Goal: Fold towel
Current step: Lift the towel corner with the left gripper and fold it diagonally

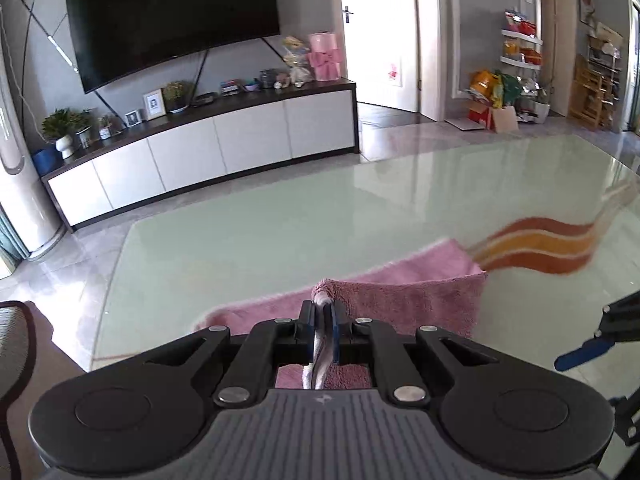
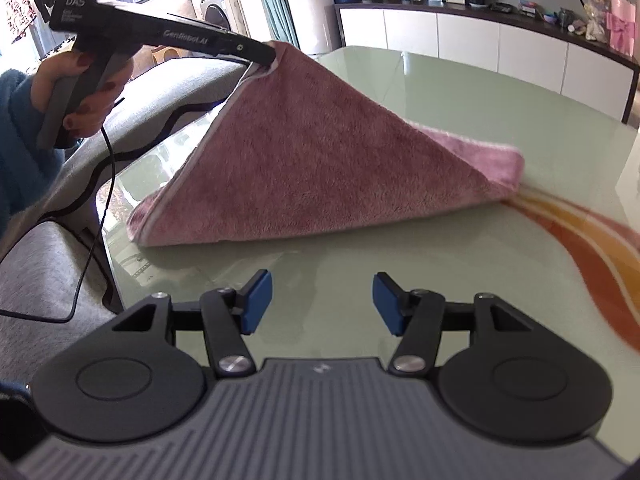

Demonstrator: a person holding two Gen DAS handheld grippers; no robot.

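A pink towel (image 2: 312, 168) lies on the pale green glass table (image 2: 460, 92), with one corner lifted high so it hangs like a tent. My left gripper (image 1: 323, 312) is shut on that raised corner; the towel (image 1: 400, 292) spreads out below and ahead of it. In the right wrist view the left gripper (image 2: 269, 55) shows at the upper left, held by a hand (image 2: 86, 96). My right gripper (image 2: 322, 300) stands open just above the table, in front of the towel's near edge, with nothing between its blue pads (image 2: 256, 300).
An orange and red wave pattern (image 2: 592, 240) runs through the glass on the right. A grey sofa (image 2: 48, 264) and a black cable (image 2: 100, 200) sit beside the table's left edge. A white TV cabinet (image 1: 208, 152) stands beyond the table (image 1: 280, 216).
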